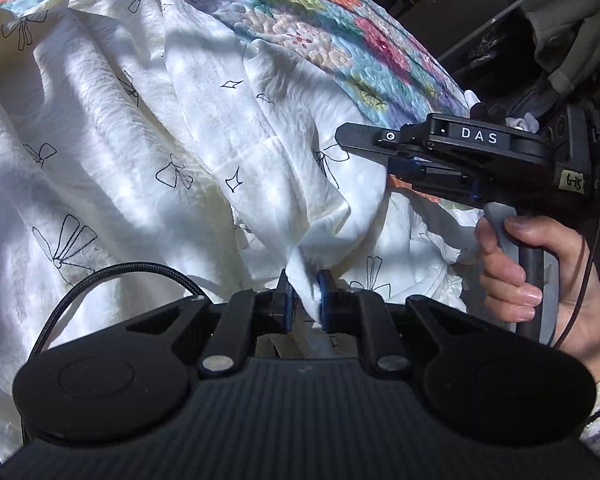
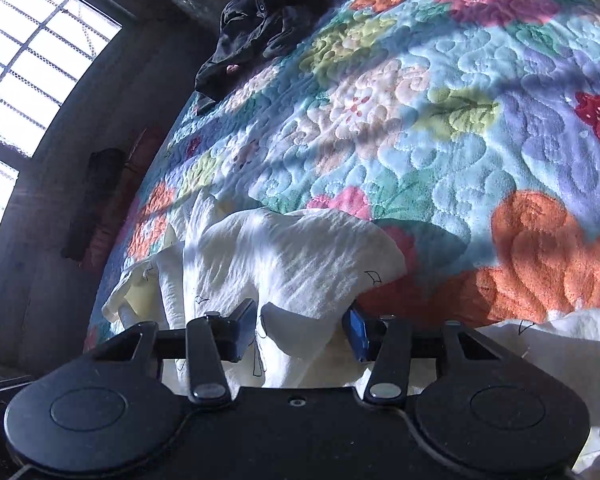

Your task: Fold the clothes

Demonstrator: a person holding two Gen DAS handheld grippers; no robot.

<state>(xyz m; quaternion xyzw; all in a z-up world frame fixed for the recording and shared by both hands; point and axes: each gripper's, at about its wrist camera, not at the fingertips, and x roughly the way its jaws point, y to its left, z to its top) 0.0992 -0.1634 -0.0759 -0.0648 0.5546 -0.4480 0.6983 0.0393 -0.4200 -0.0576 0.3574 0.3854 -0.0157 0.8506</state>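
Note:
A white garment (image 1: pixel 140 128) printed with small black bows lies crumpled over a floral quilt (image 1: pixel 340 20). My left gripper (image 1: pixel 305 294) is shut on a bunched fold of it at the near edge, the cloth pinched between the blue pads. To the right, a hand (image 1: pixel 512 276) holds my right gripper (image 1: pixel 356 144) just above a raised ridge of the same garment. In the right wrist view the right gripper (image 2: pixel 302 332) has its jaws well apart, with a thick fold of the white garment (image 2: pixel 292 264) lying between them.
The floral quilt (image 2: pixel 460 120) covers the bed beyond the garment. A dark piece of clothing (image 2: pixel 252 36) lies at the bed's far edge, near a barred window (image 2: pixel 32 60). A black cable (image 1: pixel 100 280) loops off the left gripper. Dark clutter stands at the upper right.

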